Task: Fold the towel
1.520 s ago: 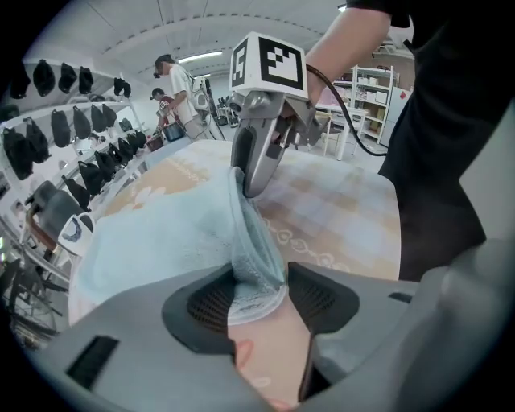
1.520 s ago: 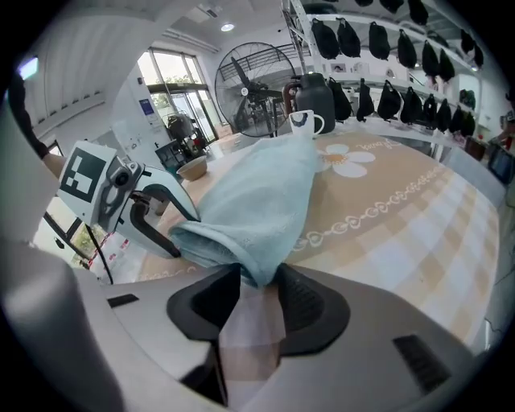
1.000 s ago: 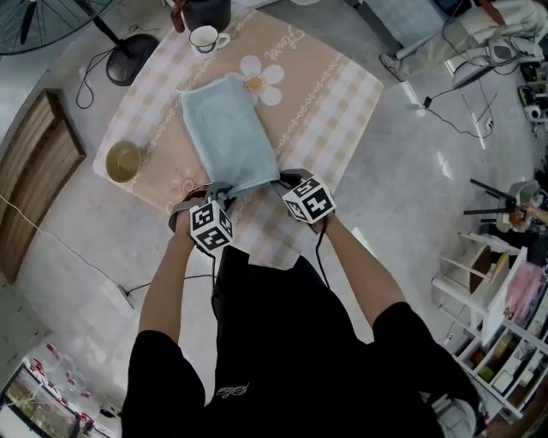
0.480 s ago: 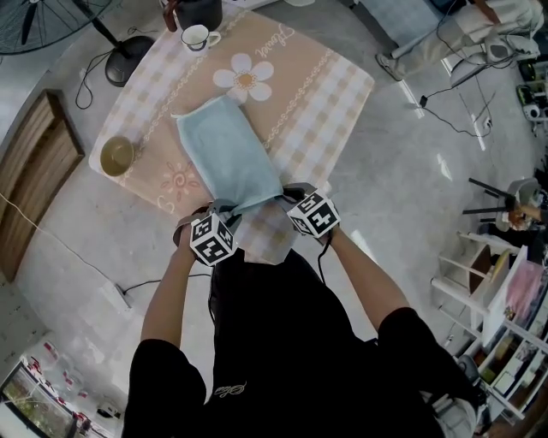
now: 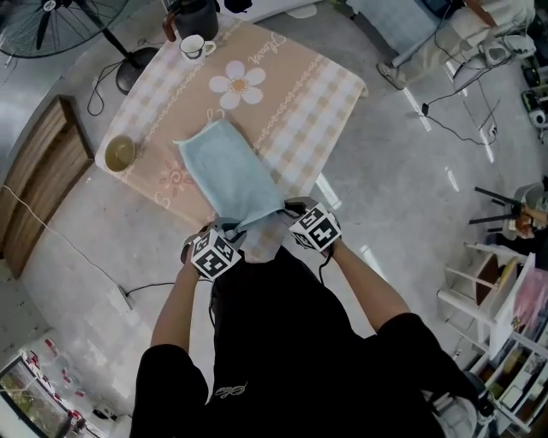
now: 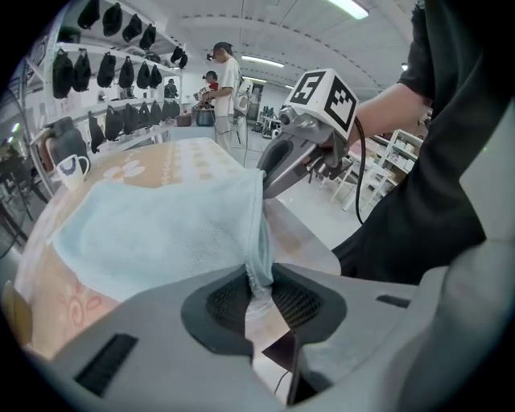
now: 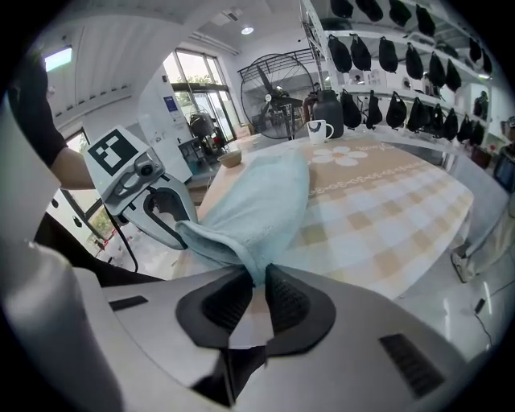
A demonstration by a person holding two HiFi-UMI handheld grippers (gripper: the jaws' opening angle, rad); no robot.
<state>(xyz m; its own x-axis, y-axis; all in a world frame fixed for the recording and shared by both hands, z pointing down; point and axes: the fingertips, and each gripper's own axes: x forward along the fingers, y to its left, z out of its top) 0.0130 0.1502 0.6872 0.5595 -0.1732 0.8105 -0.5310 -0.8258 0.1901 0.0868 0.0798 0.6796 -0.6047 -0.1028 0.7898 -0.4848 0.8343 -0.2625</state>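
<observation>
A light blue towel (image 5: 227, 171) lies lengthwise on the checked tablecloth (image 5: 295, 94), its near end lifted off the table's edge. My left gripper (image 5: 224, 231) is shut on the near left corner; its jaws have just been closing with the cloth between them. In the left gripper view that corner (image 6: 259, 269) is bunched between the pads (image 6: 229, 302). My right gripper (image 5: 289, 210) is shut on the near right corner, and the towel (image 7: 261, 201) runs away from the right gripper (image 7: 257, 294) over the table. Both grippers hang side by side just off the near edge.
A white cup (image 5: 192, 47) and a dark jug (image 5: 195, 17) stand at the table's far corner. A bowl (image 5: 120, 154) sits near the left corner. A standing fan (image 5: 51, 17) and a wooden panel (image 5: 38, 171) are on the floor at the left, with cables around.
Both grippers have drawn back toward the person and risen slightly, dragging the towel along the table away from the flower print toward the near edge.
</observation>
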